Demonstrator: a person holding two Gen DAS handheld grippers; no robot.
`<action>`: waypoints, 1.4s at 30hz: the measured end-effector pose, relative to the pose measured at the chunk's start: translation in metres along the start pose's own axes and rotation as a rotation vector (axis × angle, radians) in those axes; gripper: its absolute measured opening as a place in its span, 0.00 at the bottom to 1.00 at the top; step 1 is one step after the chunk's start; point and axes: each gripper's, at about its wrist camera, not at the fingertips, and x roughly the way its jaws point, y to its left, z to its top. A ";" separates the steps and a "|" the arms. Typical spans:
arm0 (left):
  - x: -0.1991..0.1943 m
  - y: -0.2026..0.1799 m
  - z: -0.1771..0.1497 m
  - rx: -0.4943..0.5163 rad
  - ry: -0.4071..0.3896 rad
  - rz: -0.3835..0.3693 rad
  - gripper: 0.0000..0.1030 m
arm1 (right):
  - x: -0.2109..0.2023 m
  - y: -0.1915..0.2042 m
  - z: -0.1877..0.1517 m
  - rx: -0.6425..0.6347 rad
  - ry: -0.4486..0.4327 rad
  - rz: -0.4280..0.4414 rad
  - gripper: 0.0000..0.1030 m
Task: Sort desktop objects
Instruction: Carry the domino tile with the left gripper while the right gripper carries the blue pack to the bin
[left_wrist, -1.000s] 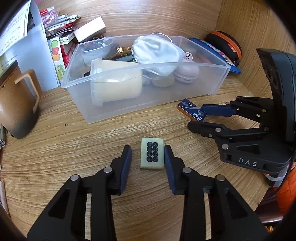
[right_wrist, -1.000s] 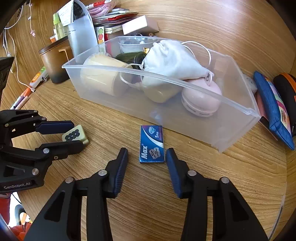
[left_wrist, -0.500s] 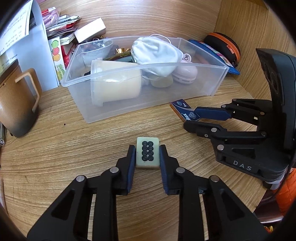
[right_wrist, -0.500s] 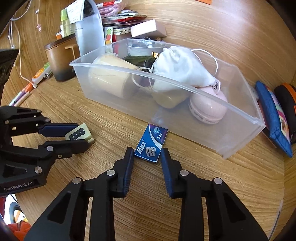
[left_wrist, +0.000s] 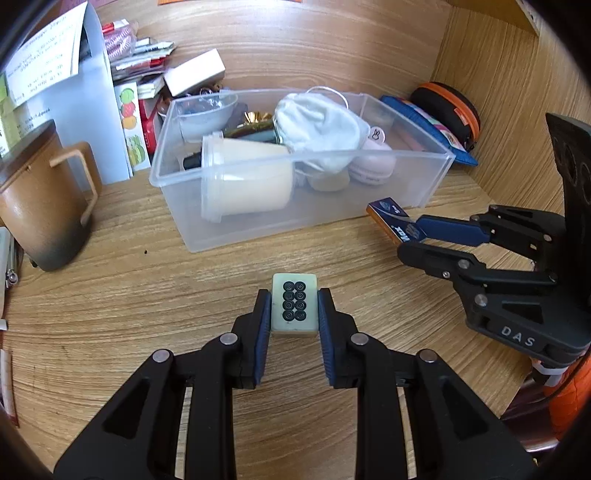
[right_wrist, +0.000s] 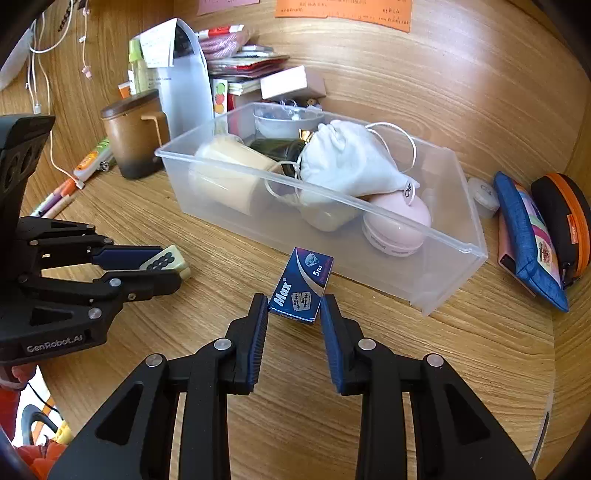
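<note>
Behind the white pouch (right_wrist: 347, 162), dark jar (right_wrist: 280, 149) mostly hidden; print on far paper notes (right_wrist: 343, 9) too small, cut by top edge.

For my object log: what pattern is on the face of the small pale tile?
The small pale tile bears eight dark circles in two columns, clearest in the left wrist view.

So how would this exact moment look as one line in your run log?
left hand-held gripper: shut on mahjong tile | right hand-held gripper: shut on blue razor-blade box | clear bin: neither item inside yet
</note>
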 end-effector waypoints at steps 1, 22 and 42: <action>-0.002 0.000 0.001 0.000 -0.004 0.001 0.23 | -0.002 0.001 0.000 0.000 -0.004 0.000 0.26; -0.038 0.001 0.034 0.035 -0.101 0.043 0.23 | -0.058 0.007 0.010 -0.038 -0.121 -0.031 0.26; -0.034 0.028 0.086 0.018 -0.141 0.044 0.23 | -0.048 -0.037 0.045 0.006 -0.145 -0.094 0.26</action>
